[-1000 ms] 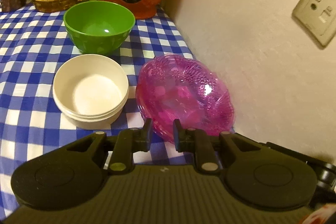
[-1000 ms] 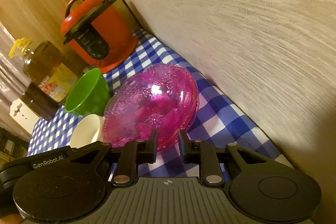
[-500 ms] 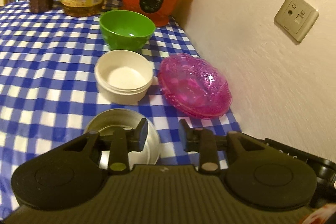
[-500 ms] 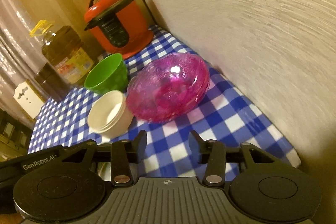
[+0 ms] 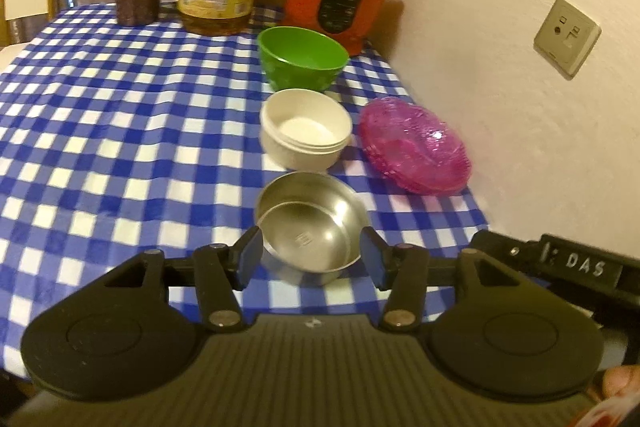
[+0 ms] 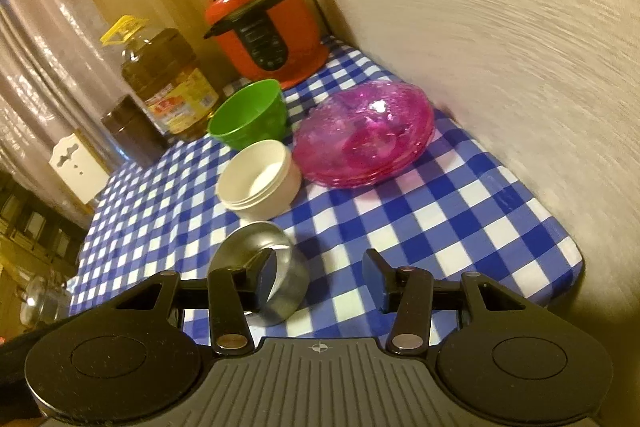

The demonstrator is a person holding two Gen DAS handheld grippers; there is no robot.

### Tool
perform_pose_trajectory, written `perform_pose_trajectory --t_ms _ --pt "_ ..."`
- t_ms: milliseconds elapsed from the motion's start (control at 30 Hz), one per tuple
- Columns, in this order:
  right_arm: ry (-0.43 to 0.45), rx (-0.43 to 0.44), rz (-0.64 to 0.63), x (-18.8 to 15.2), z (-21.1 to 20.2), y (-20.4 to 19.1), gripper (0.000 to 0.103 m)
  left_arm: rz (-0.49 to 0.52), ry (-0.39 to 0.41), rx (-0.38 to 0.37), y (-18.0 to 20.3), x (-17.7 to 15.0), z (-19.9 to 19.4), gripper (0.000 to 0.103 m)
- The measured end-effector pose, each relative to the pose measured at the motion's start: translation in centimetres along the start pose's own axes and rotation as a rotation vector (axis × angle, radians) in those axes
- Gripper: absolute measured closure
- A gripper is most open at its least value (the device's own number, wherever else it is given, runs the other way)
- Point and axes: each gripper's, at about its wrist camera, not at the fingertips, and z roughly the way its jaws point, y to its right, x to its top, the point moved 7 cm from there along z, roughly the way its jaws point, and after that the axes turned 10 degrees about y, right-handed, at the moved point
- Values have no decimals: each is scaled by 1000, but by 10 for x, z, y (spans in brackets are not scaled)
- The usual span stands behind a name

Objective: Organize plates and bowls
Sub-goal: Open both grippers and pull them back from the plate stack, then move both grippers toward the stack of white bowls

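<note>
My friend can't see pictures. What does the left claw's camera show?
The open left claw hovers over a steel bowl on a blue checked tablecloth. Behind sit a cream bowl, green bowl and pink plates.

Both the left gripper [image 5: 311, 255] and the right gripper [image 6: 320, 277] are matte black plastic with ribbed grey bodies, round side discs and brass-coloured pivot screws. Their fingers [image 5: 374, 259] carry dark blue pads. White "DAS" lettering marks a black bar beside the left one.

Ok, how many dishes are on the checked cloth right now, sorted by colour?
Green bowl: 1
White bowl: 1 (ridged near the rim; may be a nested stack, cannot tell)
Metal bowl: 1
Pink plates: 1 stack, number of plates unclear
Total: 4 items
</note>
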Motion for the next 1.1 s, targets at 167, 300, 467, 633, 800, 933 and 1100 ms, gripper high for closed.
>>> perform_pose_trajectory --t_ms 167,300,467,633,800,933,1100 --pt "-10 14 -17 -4 -7 -13 55 -4 4 21 -12 -3 -16 53" --pt "-10 25 -29 -6 -11 -23 55 -6 12 25 -16 -3 -25 53" --pt "-3 40 -46 -5 -17 -31 55 -13 23 24 -18 -2 -33 53" --pt "0 43 -52 -4 -20 -34 55 -19 30 22 -19 0 -37 53" --pt "1 44 -52 -3 -21 -34 55 -21 33 21 -19 2 -37 53" --pt "-1 43 -48 -3 -20 -34 55 -20 30 22 -19 1 -37 53" --pt "-5 40 -42 -2 -19 -31 55 -21 21 20 -18 -2 -33 53"
